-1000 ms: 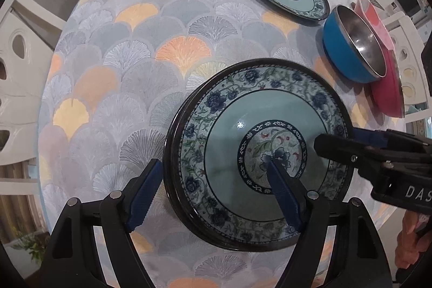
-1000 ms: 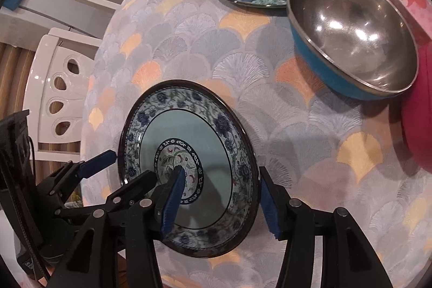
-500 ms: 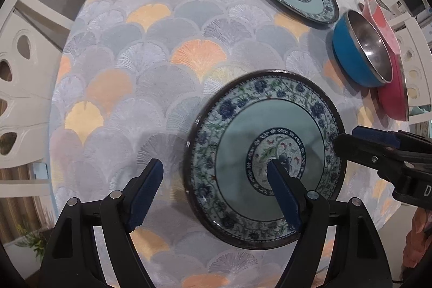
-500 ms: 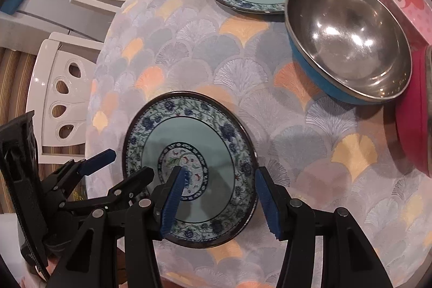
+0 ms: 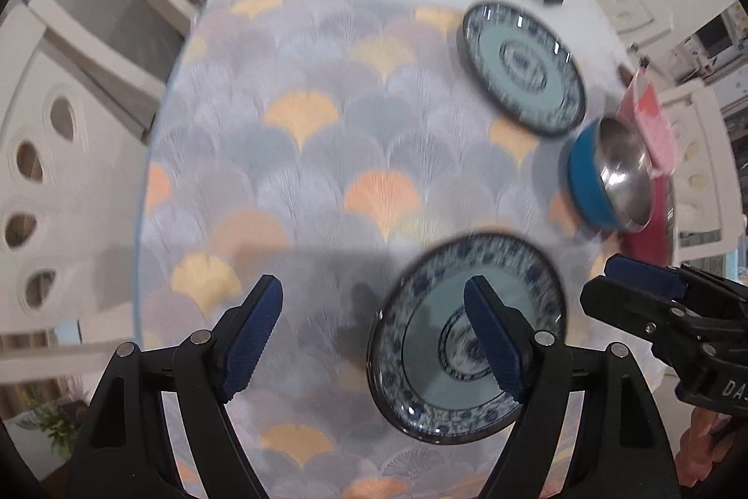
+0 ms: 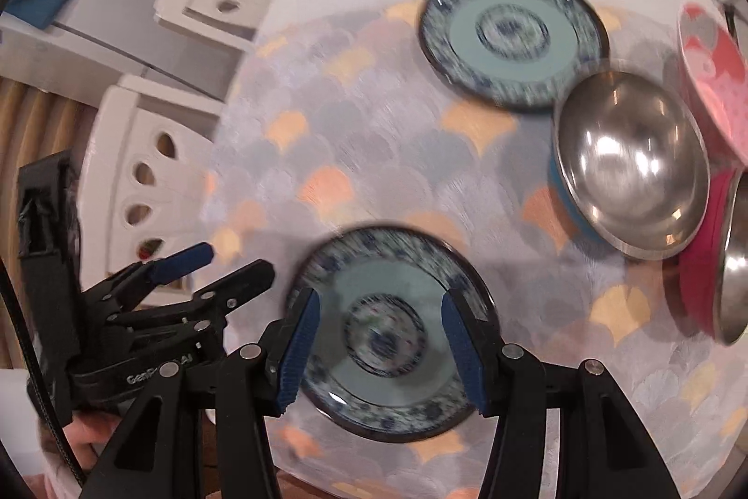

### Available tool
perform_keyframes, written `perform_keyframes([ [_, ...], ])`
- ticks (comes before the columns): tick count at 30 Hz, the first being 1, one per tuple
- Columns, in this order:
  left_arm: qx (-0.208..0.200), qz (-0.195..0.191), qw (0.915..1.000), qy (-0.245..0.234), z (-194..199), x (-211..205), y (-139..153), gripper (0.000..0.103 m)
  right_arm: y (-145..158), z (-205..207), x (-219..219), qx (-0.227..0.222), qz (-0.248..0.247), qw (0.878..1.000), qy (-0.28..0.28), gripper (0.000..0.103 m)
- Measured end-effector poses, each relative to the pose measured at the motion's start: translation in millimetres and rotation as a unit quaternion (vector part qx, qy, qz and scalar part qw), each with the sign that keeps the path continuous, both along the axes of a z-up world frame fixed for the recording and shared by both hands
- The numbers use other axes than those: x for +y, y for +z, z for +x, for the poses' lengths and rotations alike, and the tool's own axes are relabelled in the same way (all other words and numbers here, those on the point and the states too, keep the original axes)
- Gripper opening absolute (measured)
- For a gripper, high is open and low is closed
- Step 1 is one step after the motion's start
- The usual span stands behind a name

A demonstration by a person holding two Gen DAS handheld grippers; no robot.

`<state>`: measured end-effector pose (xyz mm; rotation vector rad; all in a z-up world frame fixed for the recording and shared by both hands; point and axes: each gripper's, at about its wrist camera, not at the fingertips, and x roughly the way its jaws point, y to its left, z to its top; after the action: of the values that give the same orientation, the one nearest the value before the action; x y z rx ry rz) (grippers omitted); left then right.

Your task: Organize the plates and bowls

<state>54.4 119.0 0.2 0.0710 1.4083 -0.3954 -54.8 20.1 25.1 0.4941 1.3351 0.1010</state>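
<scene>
Both of your jaws stand wide apart and grip nothing. Your left gripper (image 5: 374, 335) sits low in its frame, its right finger (image 5: 491, 340) in front of the near plate (image 5: 435, 340). Your right gripper (image 6: 381, 351) straddles that plate (image 6: 392, 298) from above; contact is too blurred to judge. On the tablecloth (image 5: 327, 153), upper right, lie a second plate (image 6: 514, 40) and a steel bowl (image 6: 631, 162).
</scene>
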Motion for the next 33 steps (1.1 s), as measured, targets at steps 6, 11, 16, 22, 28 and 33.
perform_keyframes([
  [6,-0.047,-0.014,0.9987,-0.014,52.9,3.1,40.7,0.079,58.6,37.4,2.2,-0.060,0.002,0.998,0.002,0.053],
  [11,-0.074,-0.008,0.9970,-0.018,101.9,-3.9,59.7,0.079,87.9,72.7,-17.7,-0.080,-0.021,0.997,-0.009,0.053],
  [16,-0.091,-0.026,0.9953,-0.017,142.7,-30.2,77.1,0.079,105.2,112.8,-62.7,-0.091,-0.035,0.994,-0.039,0.053],
  [22,-0.084,-0.039,0.9955,-0.016,161.5,-73.4,66.6,0.079,72.3,141.2,-121.9,-0.046,-0.066,0.994,-0.070,0.054],
  [28,-0.048,-0.033,0.9981,-0.018,154.3,-112.0,23.3,0.079,15.1,145.8,-154.4,0.010,-0.069,0.994,-0.085,0.054],
  [33,-0.025,-0.013,0.9993,-0.024,146.3,-135.5,-12.6,0.079,-14.0,146.6,-166.6,0.030,-0.083,0.992,-0.085,0.054],
])
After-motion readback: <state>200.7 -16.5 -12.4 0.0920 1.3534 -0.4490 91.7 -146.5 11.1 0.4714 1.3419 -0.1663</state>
